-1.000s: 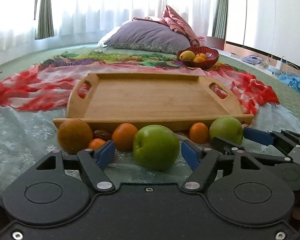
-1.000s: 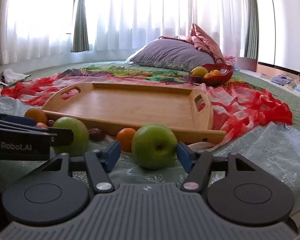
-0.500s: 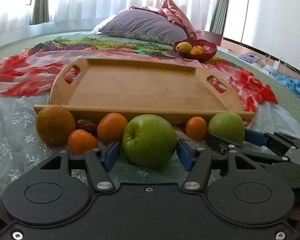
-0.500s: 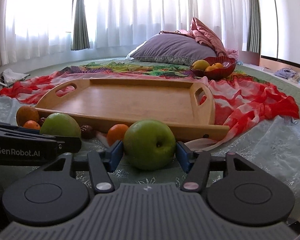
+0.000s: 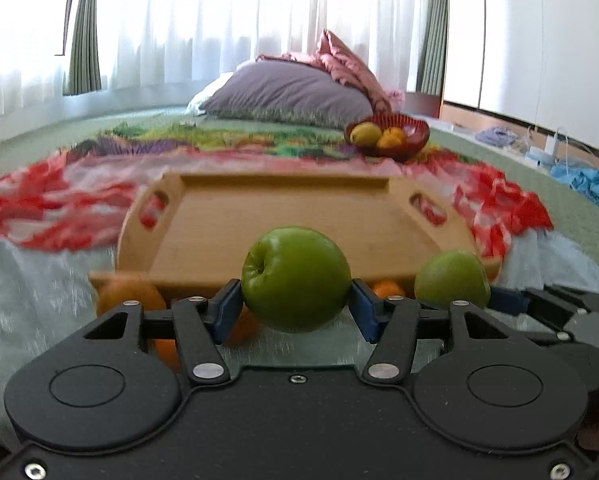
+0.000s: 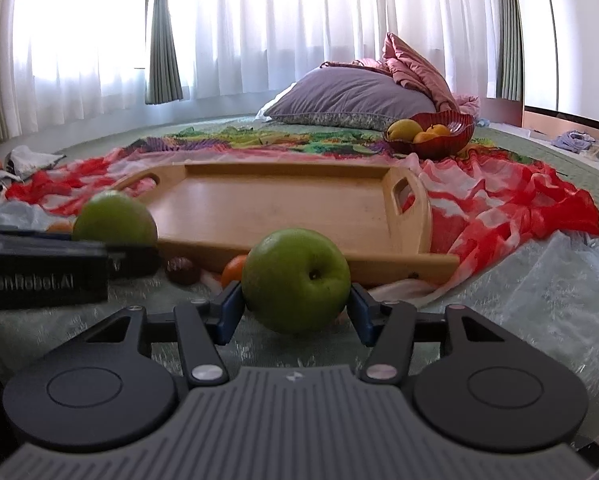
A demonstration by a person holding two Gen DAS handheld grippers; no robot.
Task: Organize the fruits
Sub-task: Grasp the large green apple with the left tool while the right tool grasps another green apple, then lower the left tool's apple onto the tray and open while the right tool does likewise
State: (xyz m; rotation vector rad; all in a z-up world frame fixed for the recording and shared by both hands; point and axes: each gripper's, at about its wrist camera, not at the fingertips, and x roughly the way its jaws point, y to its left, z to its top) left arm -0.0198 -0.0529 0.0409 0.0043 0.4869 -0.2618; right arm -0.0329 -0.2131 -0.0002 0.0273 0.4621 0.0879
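Note:
My left gripper (image 5: 295,304) is shut on a green apple (image 5: 296,278) and holds it lifted just before the near rim of the wooden tray (image 5: 291,216). My right gripper (image 6: 295,304) is shut on a second green apple (image 6: 296,278), held off the cloth before the tray's (image 6: 267,204) near right corner. Each view shows the other gripper's apple: in the left wrist view at right (image 5: 451,278), in the right wrist view at left (image 6: 114,220). Oranges (image 5: 129,300) lie along the tray's near edge, partly hidden by the left gripper.
A small orange (image 6: 233,270) and a dark brown fruit (image 6: 183,270) lie on the pale cloth before the tray. A red bowl (image 6: 431,136) of yellow and orange fruit stands behind the tray at right. A grey pillow (image 6: 351,98) lies further back.
Both grippers have closed on their green apples and lifted them off the cloth. The left view has risen, so the oranges now sit lower and partly hidden.

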